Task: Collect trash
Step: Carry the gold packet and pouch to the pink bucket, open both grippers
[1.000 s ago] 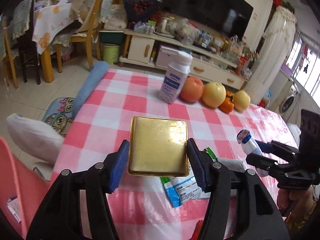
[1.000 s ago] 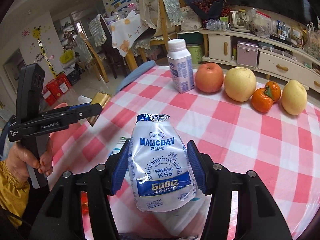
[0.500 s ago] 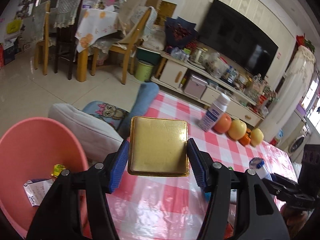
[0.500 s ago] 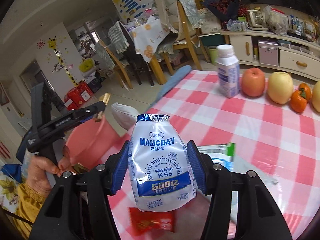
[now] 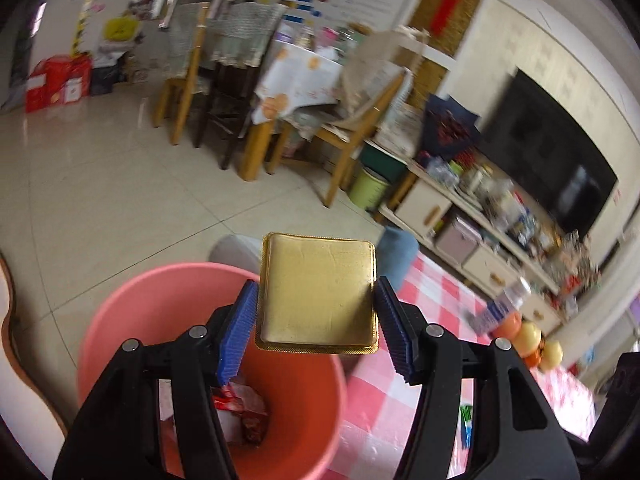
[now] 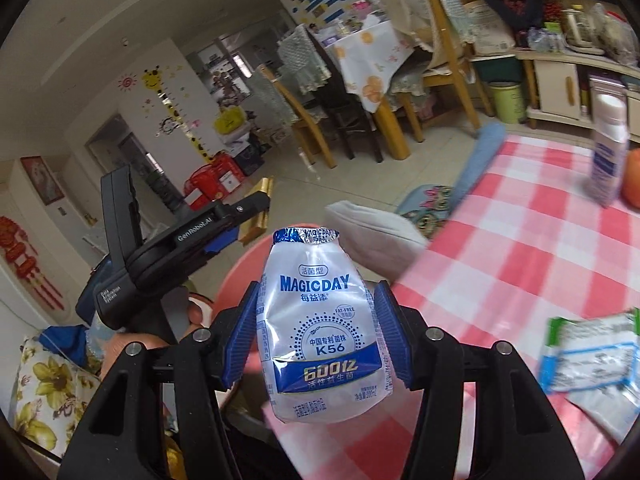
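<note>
**Gold tray and yoghurt bottle arriving at the bin**

Gold foil tray [image 5: 316, 292] is sitting pinched flat between the left gripper [image 5: 316, 328] pads, directly above the pink bin [image 5: 132, 304] mouth. Best practice: releasing only while centred over the opening, then bringing the right gripper [image 6: 318, 340], which is clamping the MAGICDAY bottle [image 6: 320, 328], over the rim [image 6: 240, 276] ahead of it. The left view is showing wrappers [image 5: 240, 404] lying inside the bin; the right view is showing a packet [image 6: 592, 356] waiting on the checked tablecloth [image 6: 520, 248] to its right.

Pink bin [image 5: 132, 292] front hidden; white bottle [image 6: 608, 156] blurred.
</note>
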`<state>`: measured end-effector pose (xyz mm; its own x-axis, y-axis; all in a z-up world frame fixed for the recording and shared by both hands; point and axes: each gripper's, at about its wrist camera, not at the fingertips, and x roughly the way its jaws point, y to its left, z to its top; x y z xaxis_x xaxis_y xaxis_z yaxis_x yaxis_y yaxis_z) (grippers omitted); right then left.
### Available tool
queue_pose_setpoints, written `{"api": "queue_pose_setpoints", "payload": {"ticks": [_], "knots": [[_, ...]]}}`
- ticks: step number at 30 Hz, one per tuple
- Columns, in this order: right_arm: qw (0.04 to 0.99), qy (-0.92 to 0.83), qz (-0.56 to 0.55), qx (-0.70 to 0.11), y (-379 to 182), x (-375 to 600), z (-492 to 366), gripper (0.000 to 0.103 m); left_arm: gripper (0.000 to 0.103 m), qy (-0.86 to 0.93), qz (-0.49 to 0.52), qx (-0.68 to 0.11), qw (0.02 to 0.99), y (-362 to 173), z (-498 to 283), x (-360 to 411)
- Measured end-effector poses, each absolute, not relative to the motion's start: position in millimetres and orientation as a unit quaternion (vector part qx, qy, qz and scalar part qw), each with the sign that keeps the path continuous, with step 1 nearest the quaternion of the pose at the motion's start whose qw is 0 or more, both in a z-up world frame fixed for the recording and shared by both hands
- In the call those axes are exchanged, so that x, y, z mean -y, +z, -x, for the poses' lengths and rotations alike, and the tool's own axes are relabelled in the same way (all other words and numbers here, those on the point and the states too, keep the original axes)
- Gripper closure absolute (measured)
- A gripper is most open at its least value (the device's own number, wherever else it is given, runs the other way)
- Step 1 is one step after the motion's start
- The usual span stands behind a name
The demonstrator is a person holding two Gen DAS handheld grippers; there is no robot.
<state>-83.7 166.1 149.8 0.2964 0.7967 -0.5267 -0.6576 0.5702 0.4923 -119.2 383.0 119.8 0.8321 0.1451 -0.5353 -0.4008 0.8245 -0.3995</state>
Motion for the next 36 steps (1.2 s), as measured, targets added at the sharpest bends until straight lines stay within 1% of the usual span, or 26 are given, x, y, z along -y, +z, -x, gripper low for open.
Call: {"api": "queue_pose_setpoints", "payload": {"ticks": [6, 10, 12, 13, 14, 15, 16, 17, 18, 21, 24, 27, 29, 34, 36], "knots": [[0.786, 0.480, -0.079, -0.381, 155, -233, 84, 0.045, 0.043, 0.181, 0.301, -0.244, 0.904, 109, 134, -422], [0.783, 0.476, -0.070, -0.395, 143, -266, 77, 0.044, 0.043, 0.202, 0.326, -0.247, 0.890, 101, 137, -443], [0.788, 0.464, -0.065, -0.399, 135, -271, 75, 0.030, 0.040, 0.212, 0.336, -0.256, 0.881, 95, 137, -451], [0.791, 0.459, -0.066, -0.398, 134, -270, 76, 0.027, 0.034, 0.216, 0.340, -0.258, 0.878, 94, 137, -454], [0.796, 0.452, -0.066, -0.396, 132, -268, 77, 0.020, 0.031, 0.223, 0.342, -0.257, 0.876, 93, 139, -456], [0.802, 0.444, -0.067, -0.393, 130, -264, 77, 0.016, 0.026, 0.228, 0.343, -0.252, 0.876, 94, 139, -457], [0.806, 0.439, -0.067, -0.391, 129, -258, 77, 0.015, 0.025, 0.232, 0.343, -0.242, 0.878, 96, 141, -457], [0.812, 0.432, -0.066, -0.388, 130, -252, 78, 0.014, 0.021, 0.234, 0.342, -0.234, 0.880, 98, 143, -456], [0.818, 0.424, -0.064, -0.383, 131, -246, 79, 0.013, 0.018, 0.235, 0.339, -0.228, 0.882, 100, 142, -454], [0.839, 0.397, -0.056, -0.369, 132, -222, 81, 0.010, 0.015, 0.237, 0.327, -0.205, 0.892, 104, 145, -446], [0.856, 0.371, -0.045, -0.357, 131, -201, 87, 0.007, 0.015, 0.225, 0.313, -0.175, 0.906, 110, 145, -437], [0.868, 0.351, -0.040, -0.348, 128, -178, 95, 0.005, 0.014, 0.202, 0.278, -0.161, 0.925, 117, 141, -419], [0.875, 0.341, -0.034, -0.343, 126, -164, 101, 0.005, 0.012, 0.183, 0.251, -0.149, 0.939, 122, 139, -404], [0.884, 0.318, 0.004, -0.343, 120, -145, 116, 0.005, 0.012, 0.144, 0.213, -0.150, 0.955, 131, 132, -376], [0.885, 0.309, 0.013, -0.350, 117, -134, 123, 0.005, 0.012, 0.138, 0.204, -0.168, 0.955, 132, 127, -366]]}}
